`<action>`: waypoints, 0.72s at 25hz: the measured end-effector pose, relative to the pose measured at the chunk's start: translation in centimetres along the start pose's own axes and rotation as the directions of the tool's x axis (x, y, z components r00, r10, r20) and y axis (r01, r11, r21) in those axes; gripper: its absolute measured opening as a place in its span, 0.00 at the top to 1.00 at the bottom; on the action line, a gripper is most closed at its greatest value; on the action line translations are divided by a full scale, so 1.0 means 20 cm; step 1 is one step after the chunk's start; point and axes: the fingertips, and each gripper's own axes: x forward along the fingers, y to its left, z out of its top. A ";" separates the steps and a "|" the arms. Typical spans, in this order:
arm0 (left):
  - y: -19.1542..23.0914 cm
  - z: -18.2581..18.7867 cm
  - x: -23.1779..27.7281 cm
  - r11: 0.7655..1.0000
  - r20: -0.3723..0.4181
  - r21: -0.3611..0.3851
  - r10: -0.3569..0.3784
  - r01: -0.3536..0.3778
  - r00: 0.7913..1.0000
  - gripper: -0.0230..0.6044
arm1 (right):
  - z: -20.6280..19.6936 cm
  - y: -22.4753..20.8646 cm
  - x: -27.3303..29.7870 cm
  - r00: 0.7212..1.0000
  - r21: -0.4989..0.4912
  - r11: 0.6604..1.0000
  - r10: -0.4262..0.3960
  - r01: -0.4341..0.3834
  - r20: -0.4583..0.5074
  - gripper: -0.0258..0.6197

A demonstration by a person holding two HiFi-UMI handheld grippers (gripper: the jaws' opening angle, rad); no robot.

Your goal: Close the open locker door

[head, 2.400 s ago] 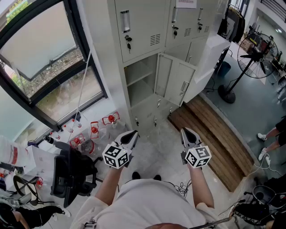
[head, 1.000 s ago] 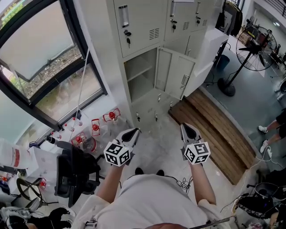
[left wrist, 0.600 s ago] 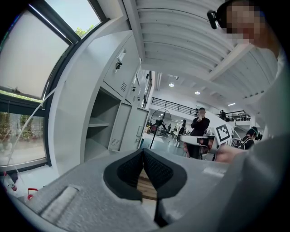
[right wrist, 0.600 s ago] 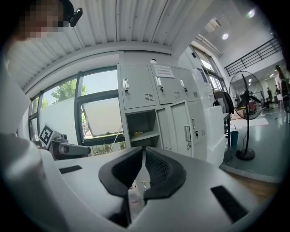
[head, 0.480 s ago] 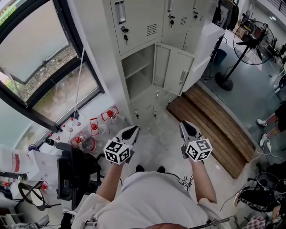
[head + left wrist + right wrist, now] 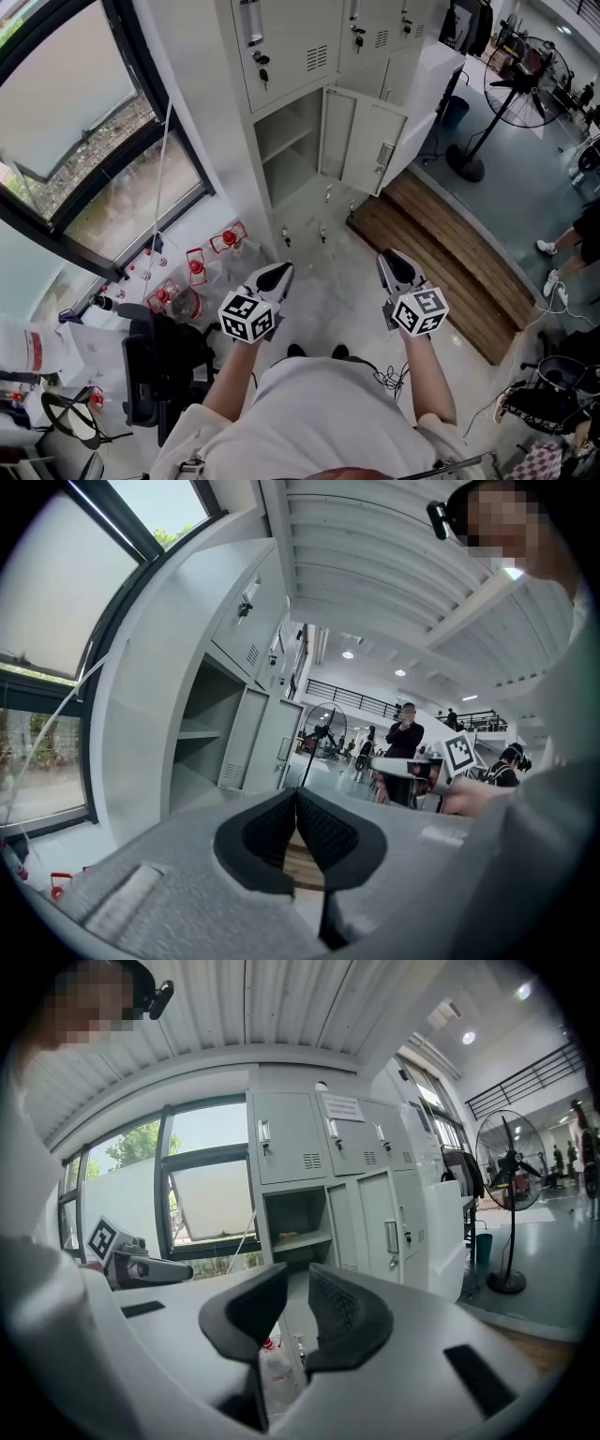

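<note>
White shirt [image 6: 319, 412]; left hand-held gripper [image 6: 278, 272] and right hand-held gripper [image 6: 394, 260] bear black-and-white marker cubes [image 6: 246, 319].

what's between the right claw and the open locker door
Nothing visible: only floor lies between the right claw and the open locker door. Its jaws have just been opening, with nothing between them.
</note>
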 end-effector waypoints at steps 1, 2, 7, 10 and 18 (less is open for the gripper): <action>0.01 0.00 -0.01 1.000 -0.003 0.000 -0.004 0.004 1.000 0.94 | 0.00 0.00 0.00 1.000 -0.002 1.000 -0.007 0.007 0.002 0.87; 0.02 0.00 -0.01 1.000 -0.006 0.002 -0.008 0.008 1.000 0.94 | 0.01 0.00 0.00 1.000 -0.005 1.000 -0.013 0.013 0.004 0.87; 0.06 -0.01 -0.05 0.999 -0.012 0.011 -0.030 0.030 0.999 0.94 | 0.03 0.01 0.00 0.999 -0.012 0.999 -0.048 0.048 0.022 0.86; 0.09 -0.02 -0.07 0.999 -0.015 0.016 -0.044 0.045 0.999 0.94 | 0.04 0.03 0.00 0.998 -0.010 0.998 -0.062 0.062 0.029 0.86; 0.16 -0.03 -0.09 0.998 -0.019 0.010 -0.056 0.056 0.998 0.94 | 0.02 0.06 0.04 0.996 0.006 0.997 -0.082 0.082 0.030 0.84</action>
